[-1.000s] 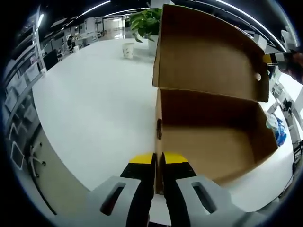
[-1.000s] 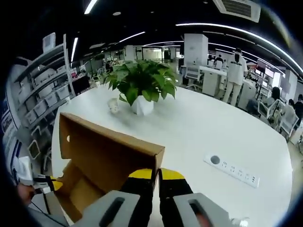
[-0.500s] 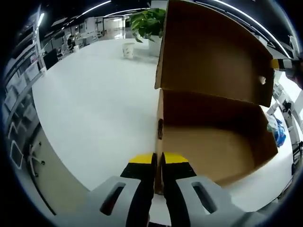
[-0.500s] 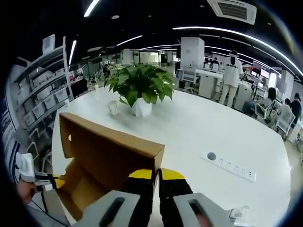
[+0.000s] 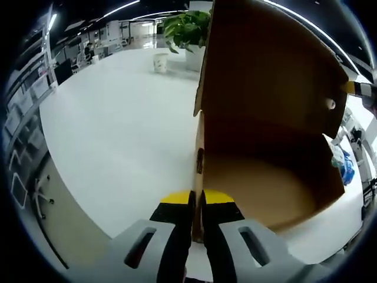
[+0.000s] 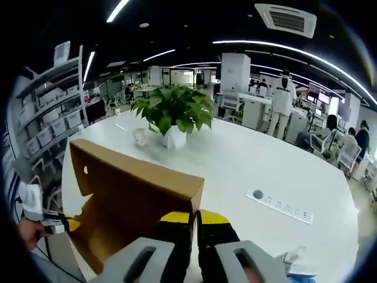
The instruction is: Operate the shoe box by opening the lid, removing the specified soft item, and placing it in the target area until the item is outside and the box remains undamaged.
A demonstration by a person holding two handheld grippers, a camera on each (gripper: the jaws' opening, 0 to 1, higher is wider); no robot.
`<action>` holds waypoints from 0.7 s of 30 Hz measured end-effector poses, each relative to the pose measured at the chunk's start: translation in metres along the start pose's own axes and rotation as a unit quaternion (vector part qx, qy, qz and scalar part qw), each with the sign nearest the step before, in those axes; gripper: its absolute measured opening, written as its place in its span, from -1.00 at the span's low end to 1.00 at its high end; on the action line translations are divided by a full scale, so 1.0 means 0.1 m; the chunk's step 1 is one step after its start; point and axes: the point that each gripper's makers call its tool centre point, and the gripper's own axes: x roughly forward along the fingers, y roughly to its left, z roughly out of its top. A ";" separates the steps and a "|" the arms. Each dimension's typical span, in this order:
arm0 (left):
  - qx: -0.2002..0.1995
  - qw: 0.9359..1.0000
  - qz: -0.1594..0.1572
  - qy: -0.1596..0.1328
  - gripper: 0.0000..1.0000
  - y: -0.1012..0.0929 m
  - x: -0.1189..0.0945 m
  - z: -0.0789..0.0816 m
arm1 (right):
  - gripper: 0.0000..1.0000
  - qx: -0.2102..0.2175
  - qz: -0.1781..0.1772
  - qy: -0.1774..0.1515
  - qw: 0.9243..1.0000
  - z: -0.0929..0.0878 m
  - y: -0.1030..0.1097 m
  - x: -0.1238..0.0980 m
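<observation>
The left gripper (image 5: 197,203), its yellow-tipped jaws pressed nearly together, clamps the near end wall of a brown cardboard shoe box (image 5: 265,188) on a white table (image 5: 118,135). In the left gripper view the box lies open beyond the jaws, and the part of its floor that can be seen is bare cardboard, shadowed toward the back; no soft item can be made out inside. The hinged lid (image 5: 271,65) stands raised above the back wall, plain brown on its inner face, with a small round vent hole near its far edge. In the right gripper view the right gripper (image 6: 194,221) pinches the top corner of the same lid (image 6: 141,194), jaws closed on the cardboard edge, with the open box below it at lower left. The left gripper (image 6: 68,224) appears there at the box's far end, held by a person's hand (image 6: 26,233). Beyond the box on the table stand a potted green plant (image 6: 174,115) in a white pot, a small white cup (image 6: 140,137) just beside it, and a white power strip (image 6: 280,205) well apart to the right. A blue-and-clear object (image 5: 344,165) sits past the box's far end.
</observation>
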 end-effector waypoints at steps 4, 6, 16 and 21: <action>0.000 1.000 -0.001 0.000 -0.92 0.00 0.00 0.00 | -1.00 -0.005 -0.005 -0.006 1.000 -0.03 0.03 -0.06; 0.000 1.000 -0.001 -0.001 -0.92 0.00 0.00 0.00 | -1.00 -0.006 -0.008 -0.009 1.000 -0.05 0.04 -0.10; 0.002 1.000 -0.004 -0.004 -0.92 -0.01 -0.01 0.00 | -1.00 -0.006 -0.021 -0.026 0.999 -0.16 0.09 -0.23; 0.000 1.000 -0.008 -0.004 -0.92 0.00 -0.01 0.01 | -1.00 -0.005 -0.026 -0.031 0.999 -0.21 0.11 -0.28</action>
